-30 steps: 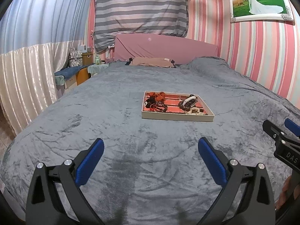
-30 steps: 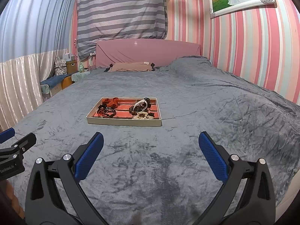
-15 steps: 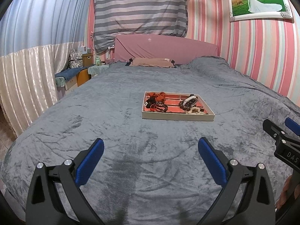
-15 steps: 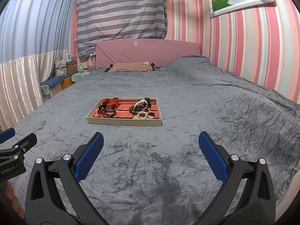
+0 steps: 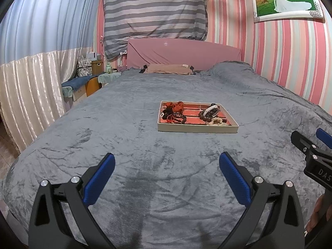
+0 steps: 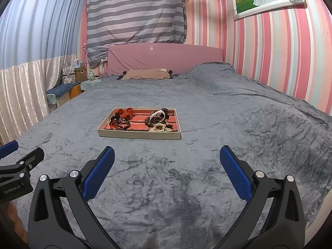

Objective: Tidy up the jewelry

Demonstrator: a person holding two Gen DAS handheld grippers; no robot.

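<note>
A shallow cream jewelry tray (image 5: 197,129) with a red lining lies in the middle of the grey bed; it also shows in the right wrist view (image 6: 139,135). Inside it are an orange-red scrunchie (image 5: 176,105), dark and red bracelets (image 5: 176,118), a brown bead bracelet with a white band (image 5: 209,113) and a cream bead piece (image 5: 216,122). My left gripper (image 5: 166,170) is open and empty, well short of the tray. My right gripper (image 6: 167,166) is open and empty, also short of the tray.
The grey blanket (image 5: 124,145) covers the whole bed. A tan pillow (image 5: 168,68) lies by the pink headboard (image 5: 182,50). A bedside stand with boxes (image 5: 89,76) stands at the left by the curtain. The striped wall is on the right.
</note>
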